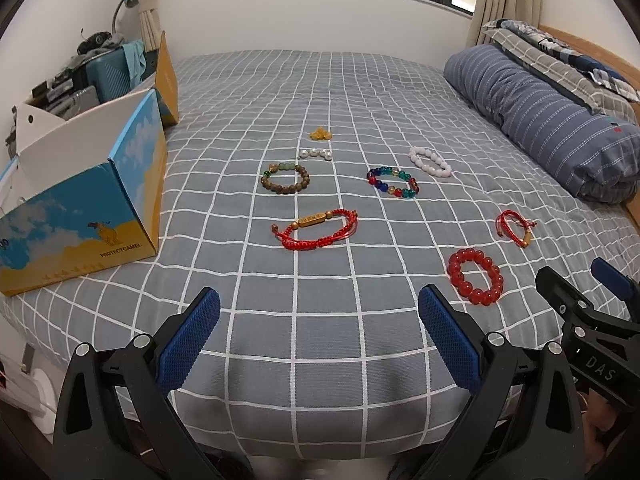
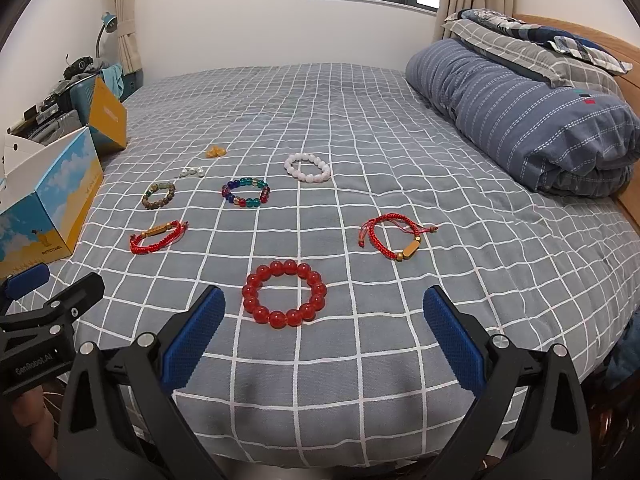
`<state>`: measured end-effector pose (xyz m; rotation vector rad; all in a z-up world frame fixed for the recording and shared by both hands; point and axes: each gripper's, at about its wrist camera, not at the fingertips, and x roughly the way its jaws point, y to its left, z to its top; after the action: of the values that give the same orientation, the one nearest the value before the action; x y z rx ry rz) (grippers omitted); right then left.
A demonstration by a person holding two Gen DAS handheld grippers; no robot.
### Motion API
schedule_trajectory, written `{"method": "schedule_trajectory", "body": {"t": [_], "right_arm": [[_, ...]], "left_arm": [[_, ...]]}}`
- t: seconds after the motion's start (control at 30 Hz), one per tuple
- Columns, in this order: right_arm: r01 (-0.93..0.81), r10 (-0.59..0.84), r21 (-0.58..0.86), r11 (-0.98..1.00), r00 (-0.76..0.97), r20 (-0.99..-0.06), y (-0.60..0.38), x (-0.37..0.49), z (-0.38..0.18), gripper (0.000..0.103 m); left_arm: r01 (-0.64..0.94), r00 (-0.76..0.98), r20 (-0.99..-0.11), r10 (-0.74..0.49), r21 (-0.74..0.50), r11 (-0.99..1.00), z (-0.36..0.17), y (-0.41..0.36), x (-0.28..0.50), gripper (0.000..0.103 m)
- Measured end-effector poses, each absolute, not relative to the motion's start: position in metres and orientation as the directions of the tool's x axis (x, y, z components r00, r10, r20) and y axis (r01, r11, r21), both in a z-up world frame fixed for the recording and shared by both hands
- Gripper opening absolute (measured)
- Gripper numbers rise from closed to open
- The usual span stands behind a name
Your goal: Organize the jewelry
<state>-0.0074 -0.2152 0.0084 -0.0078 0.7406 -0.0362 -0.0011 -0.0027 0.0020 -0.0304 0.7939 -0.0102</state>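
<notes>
A grey bed sheet with a white grid is seen under both grippers, and 8 pieces of jewelry are laid out on it, none of them touched. The left gripper is held low at the near edge of the bed, its 2 blue-padded jaws spread wide with nothing between them. Far to the left of those jaws an open blue and yellow cardboard box is set. Ahead of the gap, a red braided cord bracelet with a gold bar is laid nearest, then a brown wooden bead bracelet, a short strand of white pearls and a small amber cluster. Ahead and to the right of the jaws a multicoloured glass bead bracelet and a white bead bracelet are placed. The right gripper is likewise spread and empty; a red round-bead bracelet lies just ahead of its gap, nearer the left jaw, and a second red cord bracelet is found farther ahead toward the right jaw.
</notes>
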Motion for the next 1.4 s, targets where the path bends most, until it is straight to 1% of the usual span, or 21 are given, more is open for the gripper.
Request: {"method": "schedule_trajectory", "body": {"t": [1.23,1.4], "right_arm": [[0.029,-0.031,-0.014,0.999,0.740,-0.672,-0.2161,-0.0059,0.0109,0.095],[0.025,-0.017,0.003,1.000,0.749,-0.663,-0.2144,-0.0060,0.0173,0.095]], "left_arm": [[-0.001,0.704,-0.711,-0.011,-0.017,1.000,0.0023,-0.0032,-0.0005,0.097],[0.006,0.713,-0.701,-0.020,-0.023,1.000,0.0087,-0.0051,-0.0022,0.097]]}}
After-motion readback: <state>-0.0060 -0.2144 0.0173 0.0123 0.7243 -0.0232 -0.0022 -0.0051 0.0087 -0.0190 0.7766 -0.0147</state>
